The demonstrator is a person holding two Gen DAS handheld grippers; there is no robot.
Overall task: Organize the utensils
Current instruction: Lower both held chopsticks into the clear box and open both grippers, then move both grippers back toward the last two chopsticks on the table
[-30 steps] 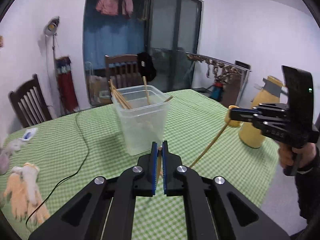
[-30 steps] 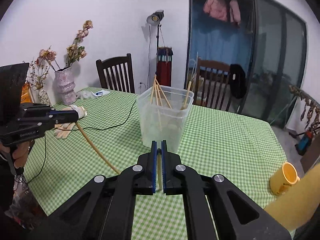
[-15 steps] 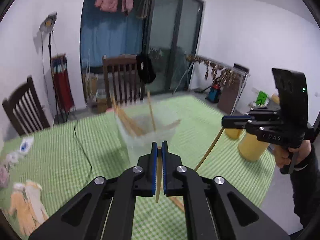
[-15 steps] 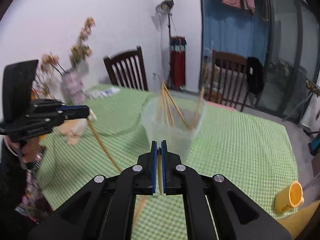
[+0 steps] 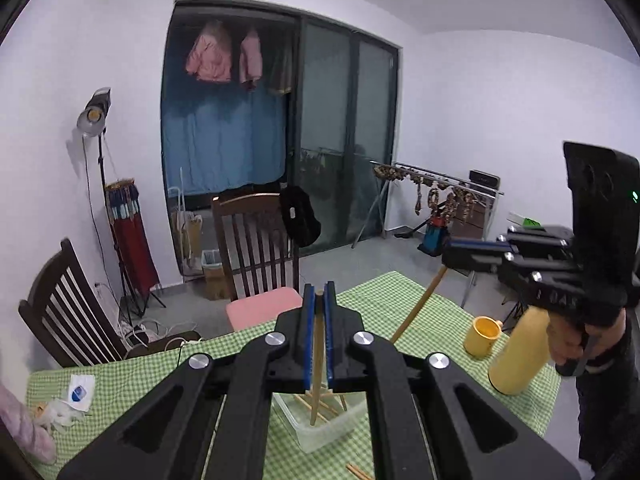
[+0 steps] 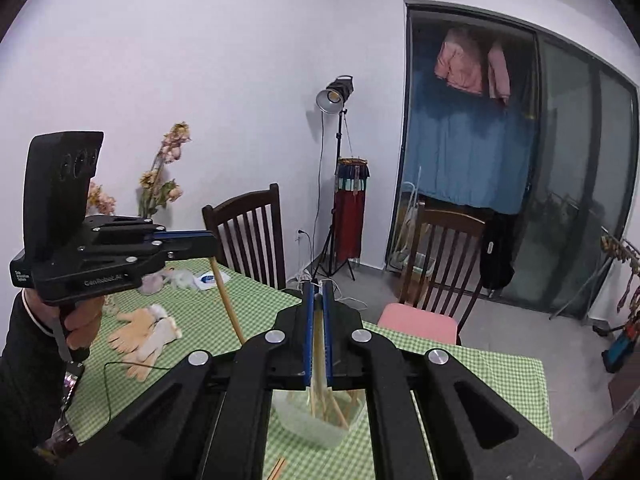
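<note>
My left gripper [image 5: 319,290] is shut on a wooden chopstick [image 5: 316,360] that hangs steeply, its lower end over the clear plastic container [image 5: 320,434]. The container stands on the green checked table, low under the jaws, with several chopsticks inside. My right gripper [image 6: 318,290] is shut on a second chopstick [image 6: 318,356] above the same container [image 6: 304,420]. In each view the other gripper is raised at the side: the right gripper [image 5: 472,254] with its stick [image 5: 416,312], the left gripper [image 6: 192,240] with its stick [image 6: 228,304]. Loose chopsticks [image 5: 356,470] lie on the cloth.
A yellow mug [image 5: 484,334] and a yellow bottle [image 5: 520,354] stand near the table's right edge. Gloves [image 6: 146,332] and a black cable [image 6: 108,384] lie on the left side. Wooden chairs [image 5: 256,248] stand behind the table, one with a pink cushion [image 6: 418,324].
Both grippers have risen well above the table, each lifting its chopstick with it. The container has dropped from mid-view to below the jaws, and the sticks now hang steeper.
</note>
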